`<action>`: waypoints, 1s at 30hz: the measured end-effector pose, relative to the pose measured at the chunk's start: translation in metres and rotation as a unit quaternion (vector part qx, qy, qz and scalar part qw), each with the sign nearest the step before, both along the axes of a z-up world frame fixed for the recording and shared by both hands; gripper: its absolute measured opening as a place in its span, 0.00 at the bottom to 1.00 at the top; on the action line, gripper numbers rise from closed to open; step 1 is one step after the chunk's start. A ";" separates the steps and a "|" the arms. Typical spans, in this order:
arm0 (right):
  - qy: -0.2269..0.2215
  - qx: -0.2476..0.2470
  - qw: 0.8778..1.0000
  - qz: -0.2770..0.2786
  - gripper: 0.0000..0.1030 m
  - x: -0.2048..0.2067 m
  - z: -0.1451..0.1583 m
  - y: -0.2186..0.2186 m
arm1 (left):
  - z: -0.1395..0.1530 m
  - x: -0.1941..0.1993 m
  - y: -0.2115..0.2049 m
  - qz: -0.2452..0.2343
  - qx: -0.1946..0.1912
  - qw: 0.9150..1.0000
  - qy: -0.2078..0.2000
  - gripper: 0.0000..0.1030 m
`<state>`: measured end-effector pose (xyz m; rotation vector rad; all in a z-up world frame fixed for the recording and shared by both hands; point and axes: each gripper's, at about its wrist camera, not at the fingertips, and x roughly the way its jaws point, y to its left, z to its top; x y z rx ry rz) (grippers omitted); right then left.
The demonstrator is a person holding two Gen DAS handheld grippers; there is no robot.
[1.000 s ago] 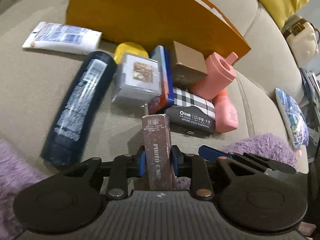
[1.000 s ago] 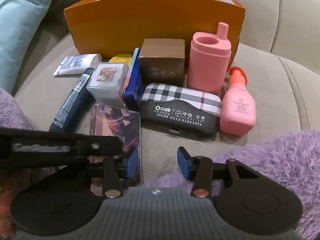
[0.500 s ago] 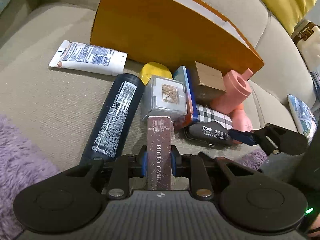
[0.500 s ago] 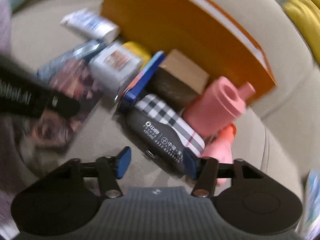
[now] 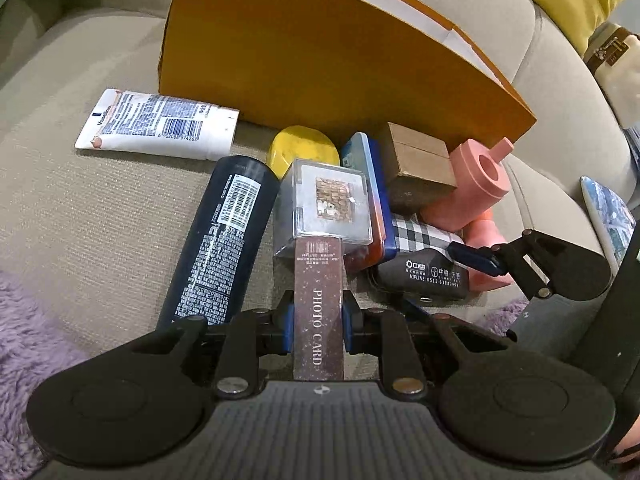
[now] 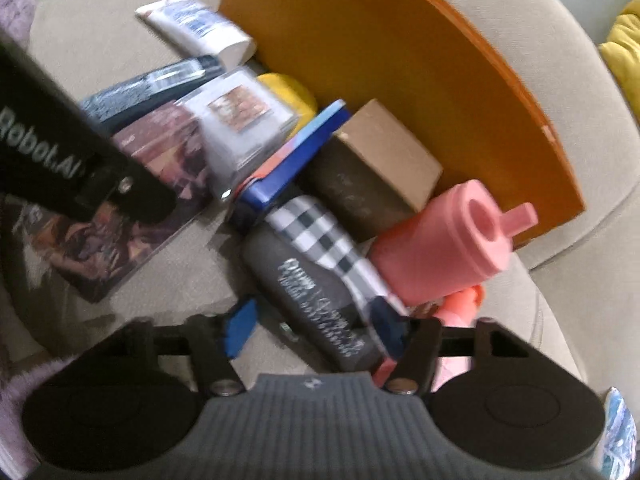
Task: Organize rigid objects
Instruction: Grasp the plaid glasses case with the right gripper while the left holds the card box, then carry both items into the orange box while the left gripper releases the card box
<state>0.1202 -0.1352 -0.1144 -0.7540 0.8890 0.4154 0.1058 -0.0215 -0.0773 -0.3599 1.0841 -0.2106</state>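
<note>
On the sofa cushion (image 5: 100, 216), from the tools outward:
Left hand-held gripper (image 5: 318, 326): clamped on the upright photo card box (image 5: 319, 304).
Right hand-held gripper (image 6: 316, 328): jaws apart, just been opening then easing in a little; the plaid glasses case (image 6: 320, 276) lies between them, unpressed.
Ahead: clear card case (image 5: 328, 204), dark bottle (image 5: 222, 248), pink bottle (image 6: 444, 244), brown box (image 6: 376, 168).
Behind: orange bag (image 5: 320, 44).

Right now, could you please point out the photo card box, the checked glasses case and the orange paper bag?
photo card box (image 5: 319, 312): left wrist view, lettered spine.
checked glasses case (image 6: 316, 280): right wrist view, dark printed side.
orange paper bag (image 5: 320, 60): left wrist view, front panel.
</note>
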 end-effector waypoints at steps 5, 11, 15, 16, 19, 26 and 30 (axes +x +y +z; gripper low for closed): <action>-0.024 0.004 1.000 0.016 0.36 -0.011 0.013 0.003 | 0.002 -0.007 0.002 0.004 -0.004 1.000 -0.006 0.24; -0.034 0.077 0.996 -0.021 0.18 -0.021 0.054 -0.004 | 0.001 -0.019 0.010 0.010 -0.008 1.000 -0.008 0.24; 0.074 0.228 0.963 -0.120 0.16 -0.001 0.073 -0.034 | 0.002 -0.023 0.014 0.014 -0.019 1.000 -0.012 0.24; 0.105 0.260 0.948 -0.151 0.16 0.005 0.071 -0.042 | 0.001 -0.023 0.014 0.013 -0.022 1.000 -0.011 0.24; 0.128 0.300 0.923 -0.205 0.16 0.014 0.060 -0.060 | -0.003 -0.023 0.012 0.008 -0.016 1.000 -0.009 0.24; 0.139 0.311 0.914 -0.221 0.23 0.010 0.045 -0.065 | -0.005 -0.021 0.010 0.005 -0.011 1.000 -0.007 0.25; 0.128 0.315 0.914 -0.223 0.19 -0.003 0.043 -0.064 | -0.001 -0.024 0.010 0.002 -0.011 1.000 -0.013 0.24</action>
